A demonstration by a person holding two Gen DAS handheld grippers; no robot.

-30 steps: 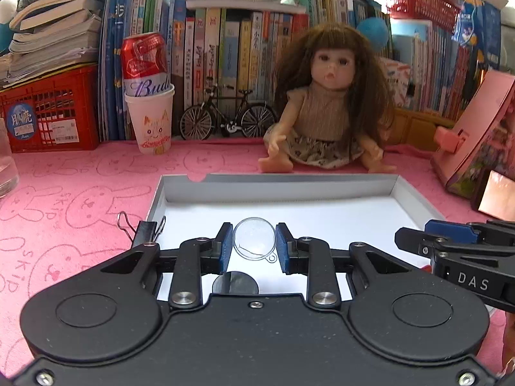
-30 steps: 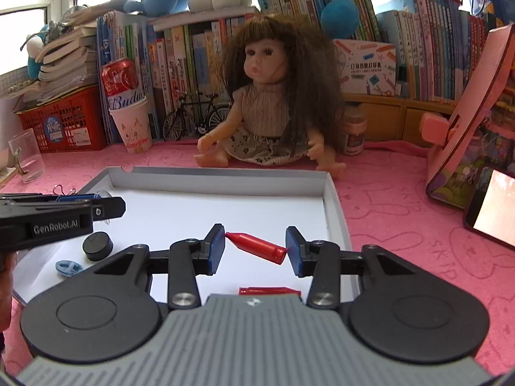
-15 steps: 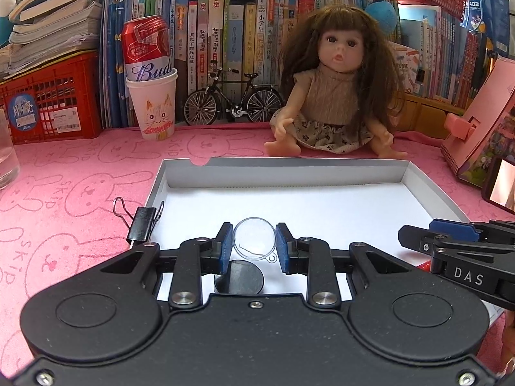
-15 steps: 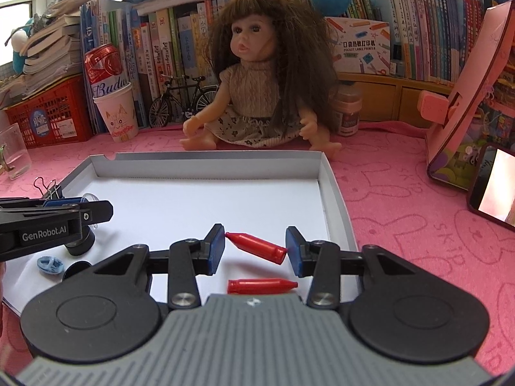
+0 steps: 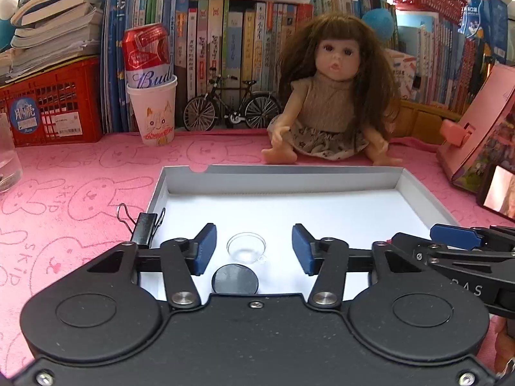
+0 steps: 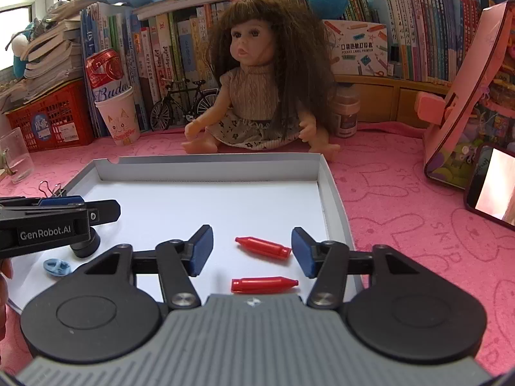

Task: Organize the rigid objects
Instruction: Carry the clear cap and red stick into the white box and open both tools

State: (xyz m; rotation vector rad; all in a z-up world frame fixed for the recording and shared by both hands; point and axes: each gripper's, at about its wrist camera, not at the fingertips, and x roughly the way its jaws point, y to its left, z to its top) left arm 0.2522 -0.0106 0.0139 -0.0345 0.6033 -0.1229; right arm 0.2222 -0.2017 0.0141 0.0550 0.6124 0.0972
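Desk: pink fuzzy mat (image 5: 80,173) with bunny outlines, and a shallow white cardboard tray (image 5: 289,177) sat in the middle of it.
Backdrop: a long-haired doll (image 5: 331,96) sat right behind the tray, with a row of books, a red crate, a little model bike and a dented can stuck in a paper cup.
My left gripper (image 5: 254,249): blue pads had just been opening and stood apart, touching nothing.
Clear cup (image 5: 247,247): tiny see-through plastic thing with a small handle, it lay on the tray floor between my left pads, clear of both.
Black disc (image 5: 235,282): flat, matte and round, just in front of the clear cup, nearer my left gripper's body.
Binder clip (image 5: 145,230): black with wire loops, it leaned at the tray's left edge.
My right gripper (image 6: 252,249): its pads had just been opening too, they stood wide apart and gripped nothing.
Red crayon (image 6: 262,247): smooth, pointed plastic stick, it lay slanted on the tray between my right pads; the blunt end was very close to the right pad, couldn't tell if it touched.
Second red crayon (image 6: 264,284): same shape, lay level just below the first.
Blue bit (image 6: 56,267): small pale-blue oval piece with holes, near the tray's left front corner.
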